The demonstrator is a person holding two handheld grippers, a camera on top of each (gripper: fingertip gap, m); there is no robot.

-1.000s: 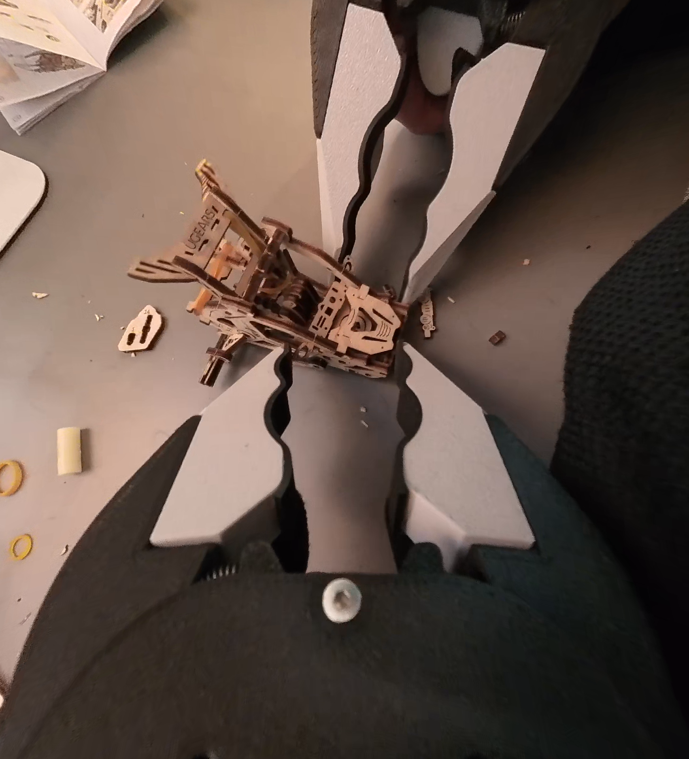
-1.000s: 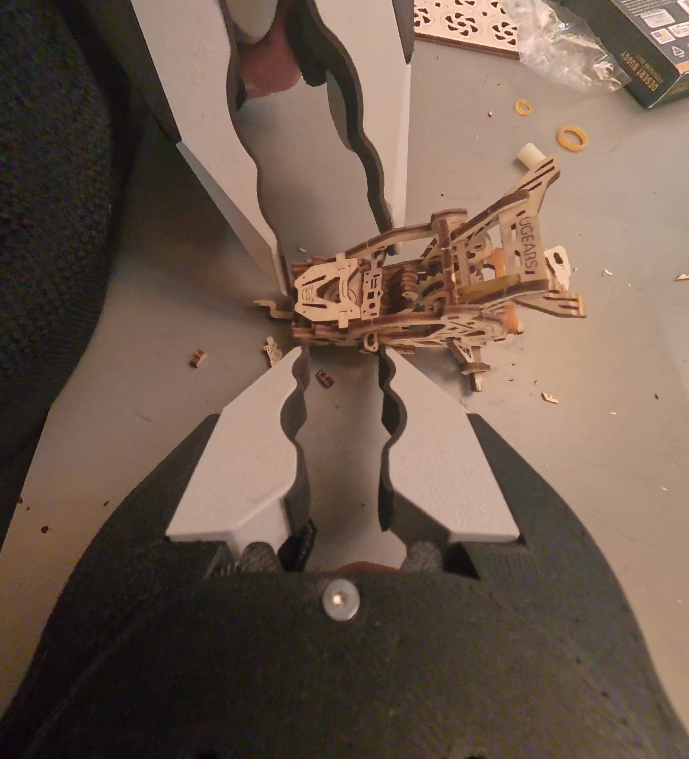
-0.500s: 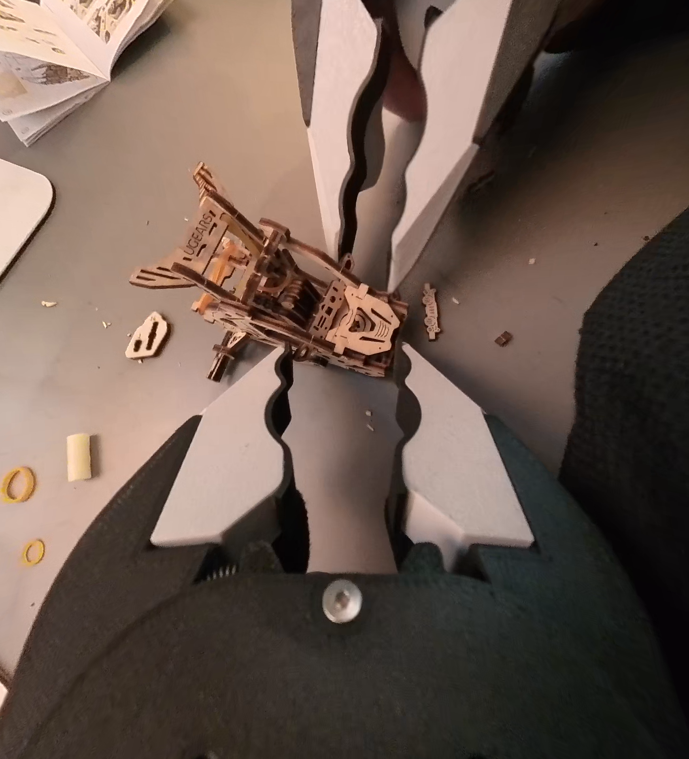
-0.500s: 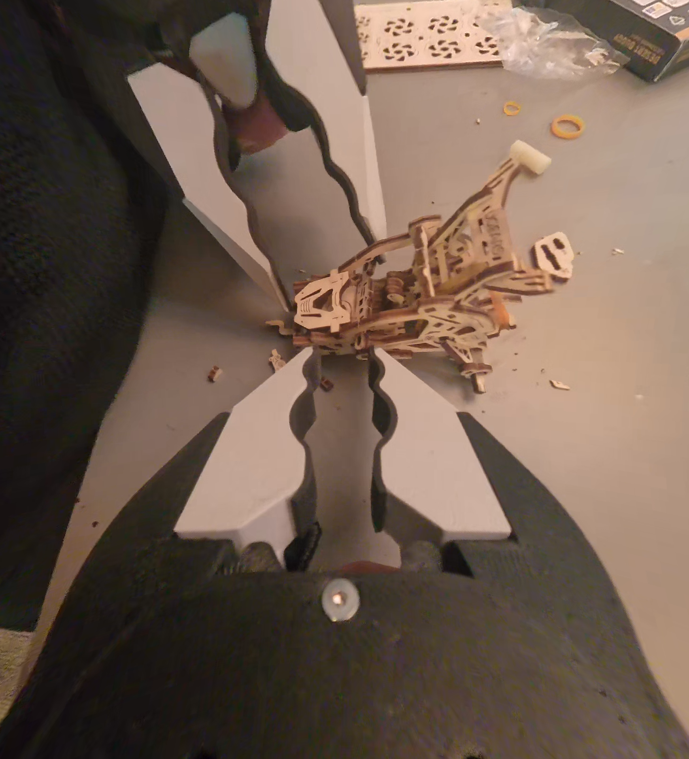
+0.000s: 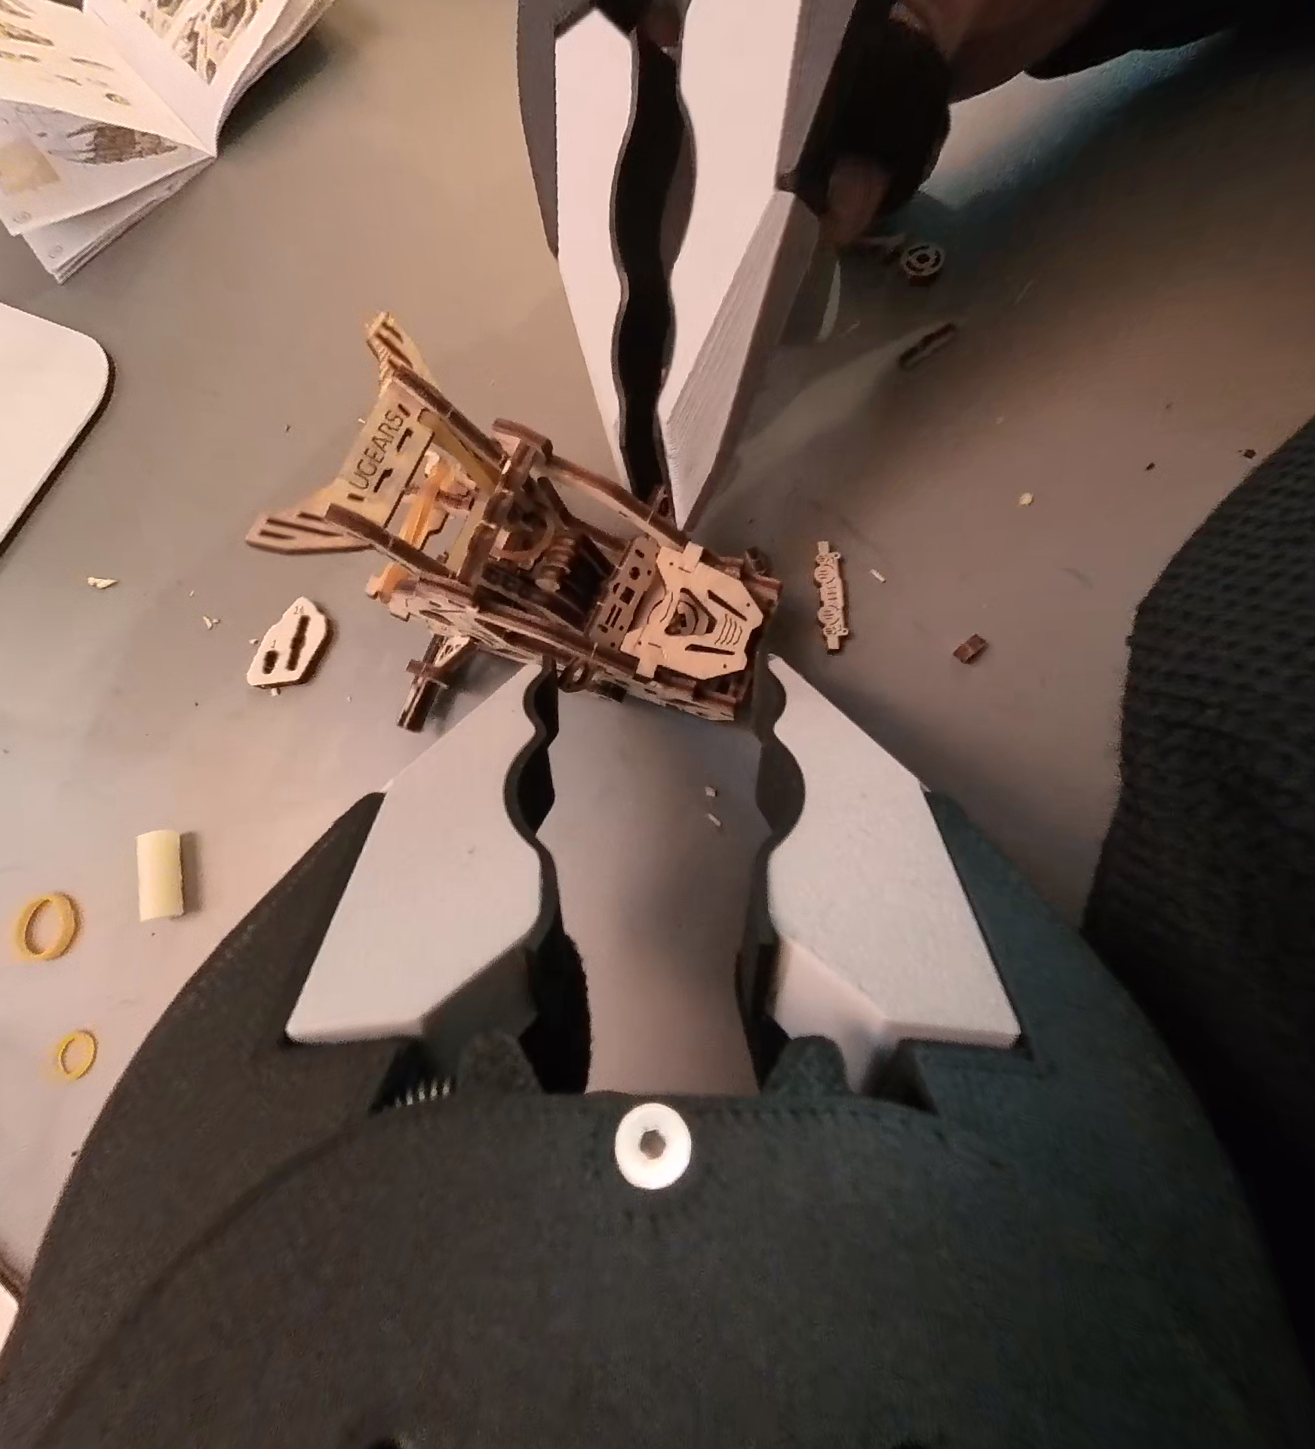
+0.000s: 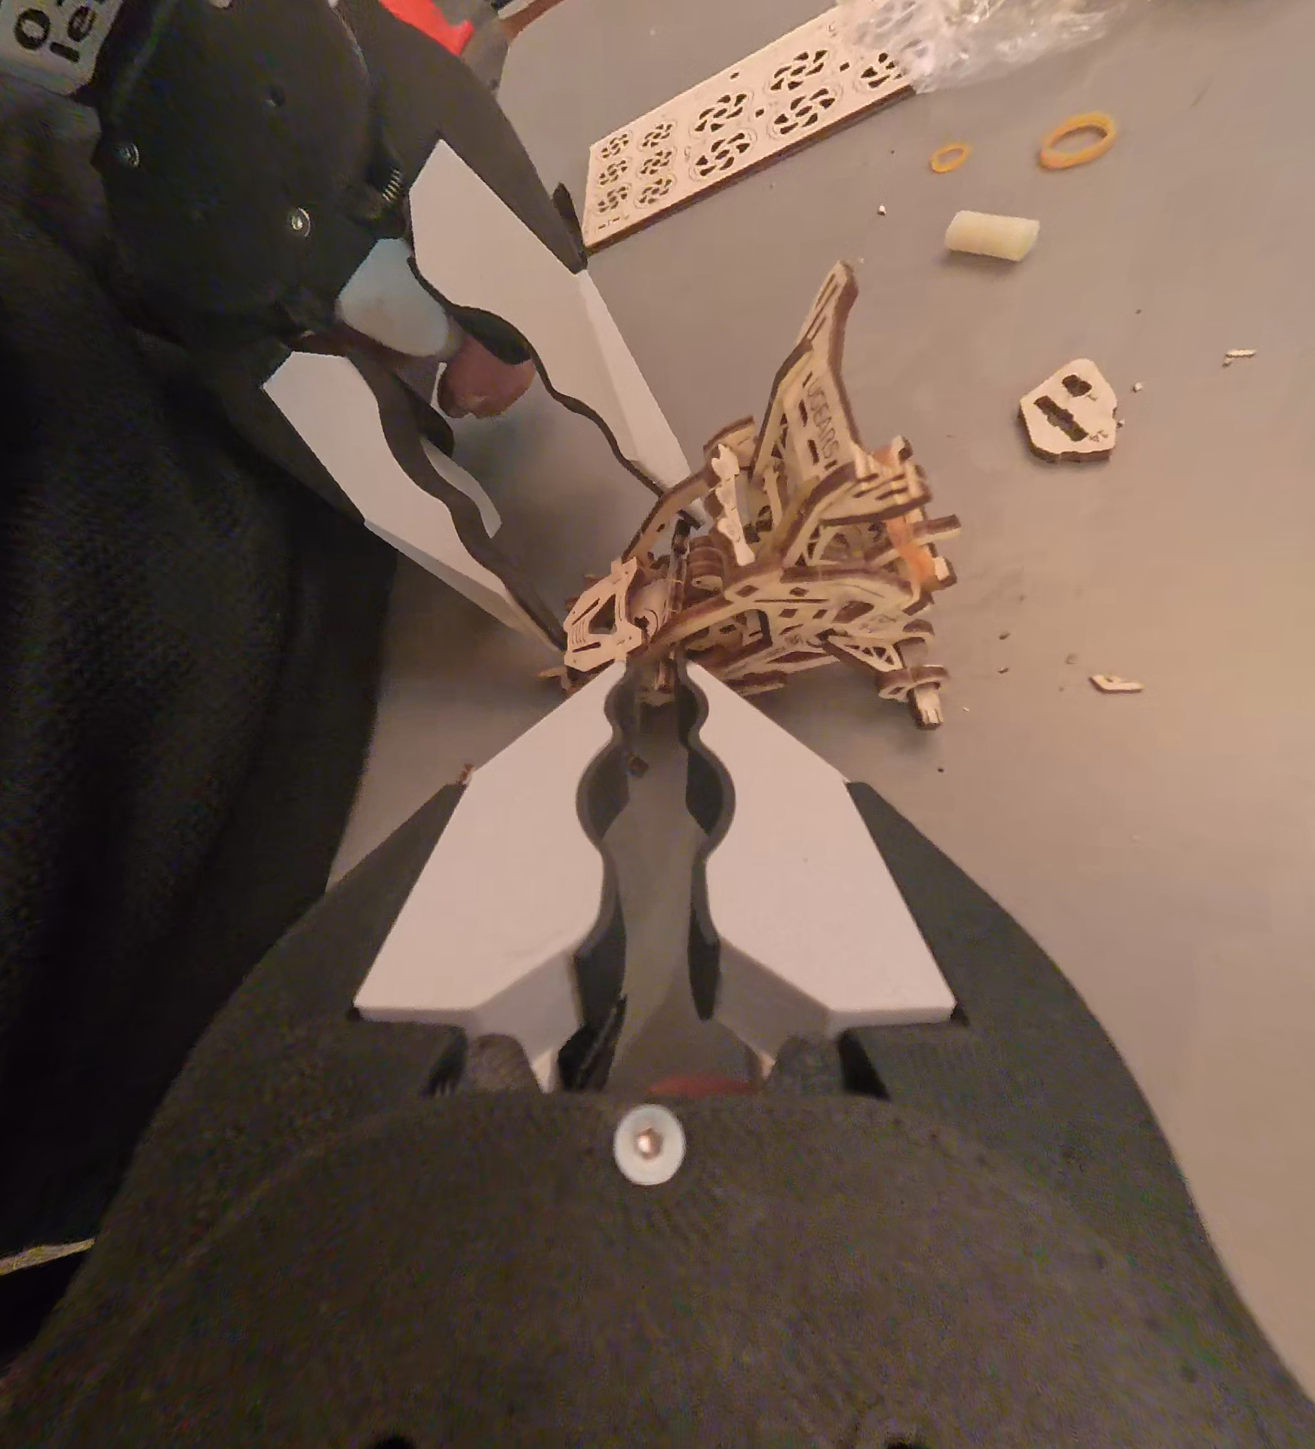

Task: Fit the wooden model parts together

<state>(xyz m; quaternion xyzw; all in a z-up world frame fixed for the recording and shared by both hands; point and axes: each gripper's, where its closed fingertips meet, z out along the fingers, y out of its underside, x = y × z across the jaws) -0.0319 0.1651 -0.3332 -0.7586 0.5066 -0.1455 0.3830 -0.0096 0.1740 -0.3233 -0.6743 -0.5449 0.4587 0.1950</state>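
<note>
The left gripper (image 5: 658, 686) has its grey fingers spread around the front block of the half-built, pale laser-cut wooden model vehicle (image 5: 560, 580), tips flanking it on either side; whether they press it cannot be told. Opposite, the right gripper (image 6: 658, 678) is nearly closed at the model's lower edge and seems to pinch a thin bit of its frame, though the contact itself is hidden. The model (image 6: 764, 580) sits on the grey tabletop (image 6: 1109, 862), tipped, tail fin raised. It looks very light, stiff yet brittle: thin plywood struts and pegs that would likely snap under a hard squeeze, so the solid front block or chassis rails seem the safer places to hold, not the fin or axle stub. Round about lie a loose oval wooden plate with slots (image 5: 289, 655), a small notched wooden strip (image 5: 833, 584), a cream cylinder (image 5: 160, 874), yellow rubber bands (image 5: 49, 925), an open instruction booklet (image 5: 90, 118), a perforated parts sheet (image 6: 732, 133) and wood crumbs. Nothing blocks the model, but the two grippers crowd each other closely.
</note>
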